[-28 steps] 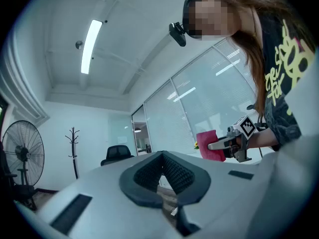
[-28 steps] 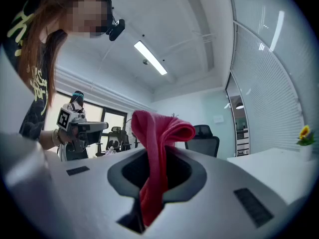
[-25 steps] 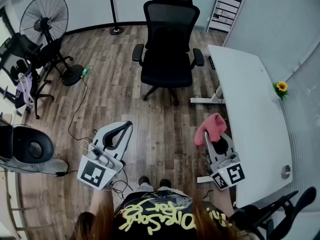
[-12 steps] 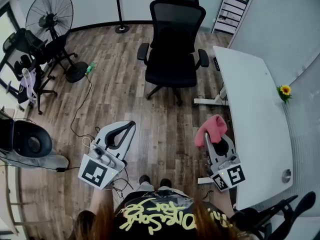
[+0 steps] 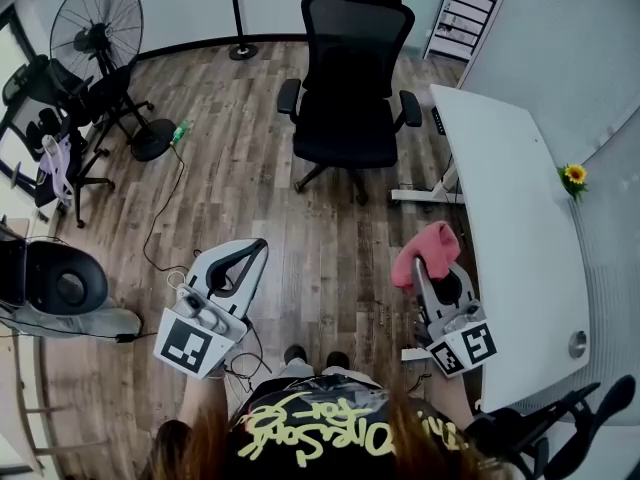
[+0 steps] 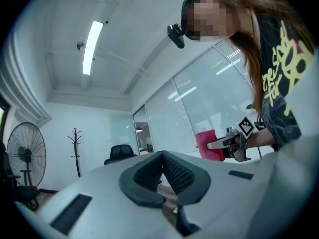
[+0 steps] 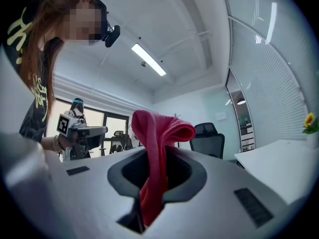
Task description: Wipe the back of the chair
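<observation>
Pink cloth [image 5: 427, 251] clamped, chair [image 5: 345, 103] well apart

From the head view, the person stands on wood-plank flooring [image 5: 250, 178] with a tool in each hand. The right gripper [image 5: 428, 268] is closed on the pink cloth, which bunches up over the tips. The left gripper [image 5: 256, 249] has its jaws brought together with nothing between them. Each tool carries a cube with a black-and-white square marker, patterns only and no words: one on the left [image 5: 188, 348], one on the right [image 5: 468, 346]. The black mesh office chair stands across the floor, well apart from both tools, its seat turned toward the person and its backrest [image 5: 357, 33] on the far side. A white desk [image 5: 515, 228] runs along the right, with a small yellow flower [image 5: 574, 175] just beyond its far edge. A standing fan [image 5: 95, 28] is at the far left. The person's dark shirt has yellow lettering across it, too distorted for me to read.

In the left gripper view, the dark ribbed pads meet at the tips and hold nothing. Beyond them are the chair, a coat stand [image 6: 76, 151] and the fan against the pale wall. The right tool shows at the right with the cloth in it.

In the right gripper view, the cloth is pinched between the jaws, rising and folding over above them. The chair's back shows just right of the cloth, far off, and the desk edge lies at the right.
</observation>
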### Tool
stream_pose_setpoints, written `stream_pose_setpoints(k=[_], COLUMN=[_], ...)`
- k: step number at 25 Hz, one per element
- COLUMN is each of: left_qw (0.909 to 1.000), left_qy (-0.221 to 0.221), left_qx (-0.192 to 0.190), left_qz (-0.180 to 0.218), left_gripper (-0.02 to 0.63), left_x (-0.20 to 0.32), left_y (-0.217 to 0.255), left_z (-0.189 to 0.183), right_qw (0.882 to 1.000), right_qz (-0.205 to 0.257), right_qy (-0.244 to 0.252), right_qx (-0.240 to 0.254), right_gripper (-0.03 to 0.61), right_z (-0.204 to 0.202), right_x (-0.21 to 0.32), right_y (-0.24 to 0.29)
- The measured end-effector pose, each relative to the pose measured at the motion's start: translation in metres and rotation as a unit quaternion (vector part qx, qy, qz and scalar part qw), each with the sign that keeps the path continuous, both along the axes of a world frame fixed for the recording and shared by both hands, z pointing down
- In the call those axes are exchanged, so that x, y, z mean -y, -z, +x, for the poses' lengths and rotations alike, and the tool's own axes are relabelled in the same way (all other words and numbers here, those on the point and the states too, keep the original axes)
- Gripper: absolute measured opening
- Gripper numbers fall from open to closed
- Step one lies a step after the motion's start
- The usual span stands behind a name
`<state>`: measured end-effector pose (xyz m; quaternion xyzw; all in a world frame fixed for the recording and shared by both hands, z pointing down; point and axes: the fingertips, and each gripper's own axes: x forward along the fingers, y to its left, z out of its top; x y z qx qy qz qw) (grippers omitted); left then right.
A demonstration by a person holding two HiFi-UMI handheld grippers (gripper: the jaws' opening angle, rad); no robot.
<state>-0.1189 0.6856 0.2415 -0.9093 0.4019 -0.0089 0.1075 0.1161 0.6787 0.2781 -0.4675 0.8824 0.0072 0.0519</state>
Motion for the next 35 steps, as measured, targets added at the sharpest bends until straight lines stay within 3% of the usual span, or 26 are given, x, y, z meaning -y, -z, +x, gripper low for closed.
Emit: stream_pose_setpoints(k=[6,14,22,29,35], left_qw=[1.0,0.9997,0.9993,0.9992,0.9961], left_qy=[0.002,-0.016,-0.031,-0.03,-0.046], left_qx=[0.0,-0.015,-0.017,-0.013,-0.073], left_qz=[0.003,-0.011,-0.013,-0.024,-0.015], left_gripper=[-0.006,-0.006,-0.006,-0.006,-0.006], left_x=[-0.002,-0.002,0.014,0.048,0.104], left_y=[-0.003,-0.017,-0.023,-0.031,-0.018], left_z=[-0.033,-0.064,-0.054,-0.042,-0.015], right_qw=[1.0,0.999,0.999,0.999,0.999], right_qz=[-0.004,-0.02,-0.014,-0.016,-0.019], right_qy=[-0.002,-0.033,-0.053,-0.048,-0.029], right_qx=[0.024,0.004,-0.006,-0.01,-0.001], right_gripper=[0.06,0.06,0.06,0.06,0.06], right_z=[-0.02,-0.039,-0.033,-0.028,-0.013], right_x=[-0.003,-0.014,-0.006,0.033,0.094], right_y=[0.003,-0.01,-0.012,-0.023,-0.028])
